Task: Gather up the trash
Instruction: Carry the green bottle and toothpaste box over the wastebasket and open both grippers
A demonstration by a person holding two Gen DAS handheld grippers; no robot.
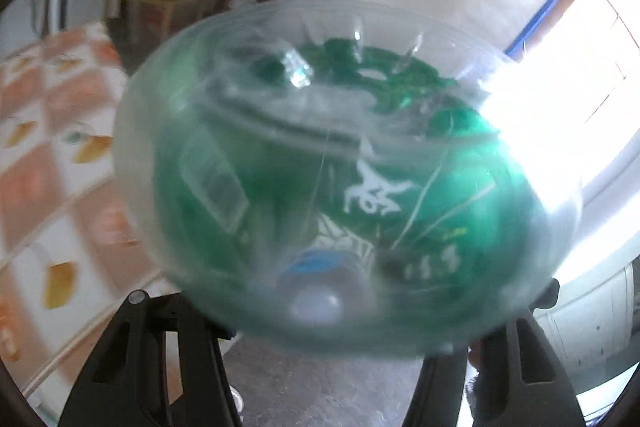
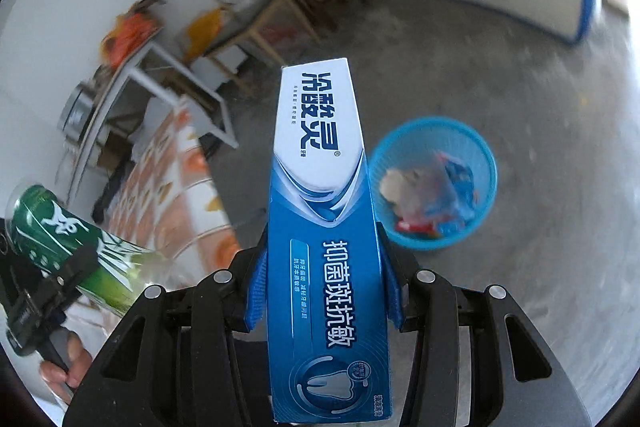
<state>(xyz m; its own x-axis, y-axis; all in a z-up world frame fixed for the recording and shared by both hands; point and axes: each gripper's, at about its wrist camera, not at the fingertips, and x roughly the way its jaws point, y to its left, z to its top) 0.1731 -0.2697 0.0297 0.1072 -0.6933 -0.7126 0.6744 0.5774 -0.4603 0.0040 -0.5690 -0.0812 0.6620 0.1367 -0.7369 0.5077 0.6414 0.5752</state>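
**A:** What have you got in your right gripper?

**B:** A long blue-and-white cardboard toothpaste box. My blue-padded fingers are clamped on both of its long sides, and it sticks out straight ahead of me, white end furthest away.

**A:** And the left gripper?

**B:** It is grasping a clear plastic bottle with a green printed label. In the left wrist view the bottle fills almost the whole frame, blurred, wedged between my two black fingers. In the right wrist view the same bottle shows at the lower left, tilted, with the left gripper closed across its middle and the person's hand on the handle below.

**A:** Where is the trash going?

**B:** I can only say where things lie. A round blue plastic mesh bin stands on the grey concrete floor, just right of the box's far end in the picture. It holds crumpled wrappers in blue, red and pale colours.

**A:** Anything else nearby?

**B:** A table with an orange-and-white checked cloth sits to the left, and wooden chairs stand against the wall behind it.
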